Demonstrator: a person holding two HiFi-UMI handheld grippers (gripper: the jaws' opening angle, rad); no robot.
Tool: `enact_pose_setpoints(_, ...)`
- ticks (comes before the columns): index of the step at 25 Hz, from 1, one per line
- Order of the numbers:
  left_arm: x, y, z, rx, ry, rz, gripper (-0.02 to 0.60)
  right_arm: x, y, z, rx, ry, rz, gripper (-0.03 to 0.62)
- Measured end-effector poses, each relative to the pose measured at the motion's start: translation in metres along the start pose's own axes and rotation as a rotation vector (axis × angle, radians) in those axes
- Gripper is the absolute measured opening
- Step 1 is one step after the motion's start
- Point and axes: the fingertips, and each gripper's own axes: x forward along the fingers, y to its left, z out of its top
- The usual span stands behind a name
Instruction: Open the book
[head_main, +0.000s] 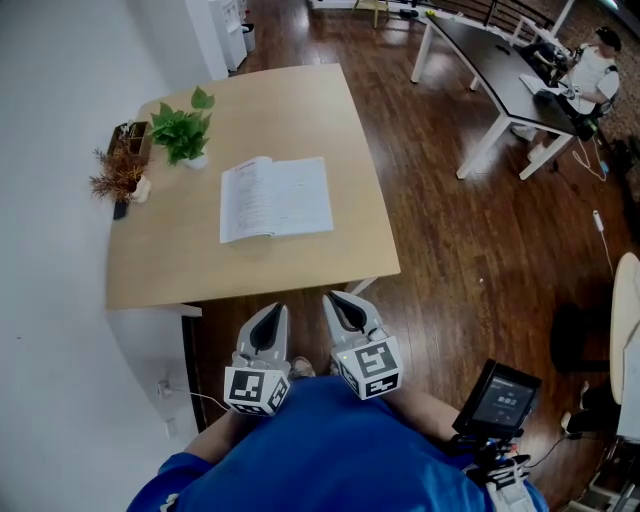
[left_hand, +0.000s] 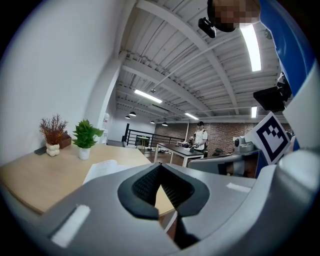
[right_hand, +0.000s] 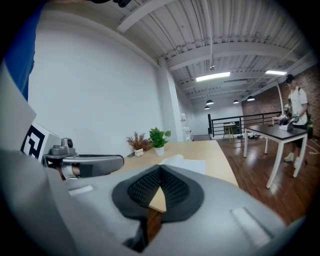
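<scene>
The white book (head_main: 275, 198) lies open, pages up, in the middle of the light wooden table (head_main: 300, 105). Both grippers hang well short of the table's near edge, close to the person's blue shirt. My left gripper (head_main: 270, 312) is shut, its tips touching with nothing between them. My right gripper (head_main: 335, 298) beside it is shut and empty too. In the left gripper view the book (left_hand: 102, 167) shows beyond the shut left gripper (left_hand: 161, 165). In the right gripper view the book (right_hand: 182, 162) lies just past the shut right gripper (right_hand: 160, 167).
A green potted plant (head_main: 183, 130) and a dried red plant (head_main: 120, 172) stand at the table's far left by the white wall. A black desk (head_main: 490, 60) with a seated person (head_main: 595, 65) is at the far right. A dark screen device (head_main: 498, 395) sits low right.
</scene>
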Motion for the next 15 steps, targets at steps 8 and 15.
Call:
enact_pose_setpoints(8,0.0005,0.0005,-0.0036,-0.006,0.013,-0.001,0.006,0.0002,-0.0004,-0.0008,0.0,-0.002,0.0,0.003)
enact_pose_setpoints(15,0.0032,0.0017,-0.0057,-0.002,0.01,0.004,0.006,0.0019,-0.0008,-0.0005,-0.008,-0.002,0.012,0.003)
